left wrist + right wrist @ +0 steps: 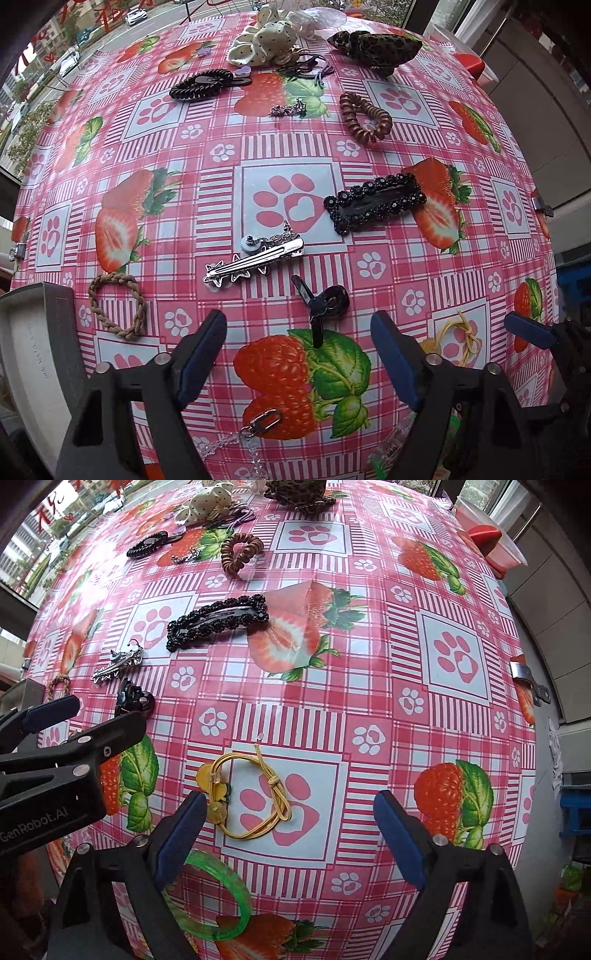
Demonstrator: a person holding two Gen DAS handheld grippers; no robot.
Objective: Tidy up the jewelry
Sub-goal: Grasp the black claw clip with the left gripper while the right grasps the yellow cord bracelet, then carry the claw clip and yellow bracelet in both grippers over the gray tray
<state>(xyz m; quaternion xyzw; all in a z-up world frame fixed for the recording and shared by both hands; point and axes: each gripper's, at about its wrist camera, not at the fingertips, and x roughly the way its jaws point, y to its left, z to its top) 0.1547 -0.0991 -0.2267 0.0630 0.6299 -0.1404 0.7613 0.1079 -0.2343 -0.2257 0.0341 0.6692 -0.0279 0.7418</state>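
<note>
Left gripper [297,334] jaws spread over the black clip [325,304], likely lining up a grab. Right gripper [290,812] jaws spread, empty, straddling the yellow band [255,794] near the table's [369,686] front edge.

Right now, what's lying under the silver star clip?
Under the silver star clip lies a small chain piece with a round disc, partly covered; its full shape is hidden. Beneath both, the strawberry tablecloth.

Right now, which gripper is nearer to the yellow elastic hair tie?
Right. The right gripper is open with the yellow elastic hair tie lying just ahead between its fingers. The left gripper is off to the tie's left, facing a small black claw clip.
</note>
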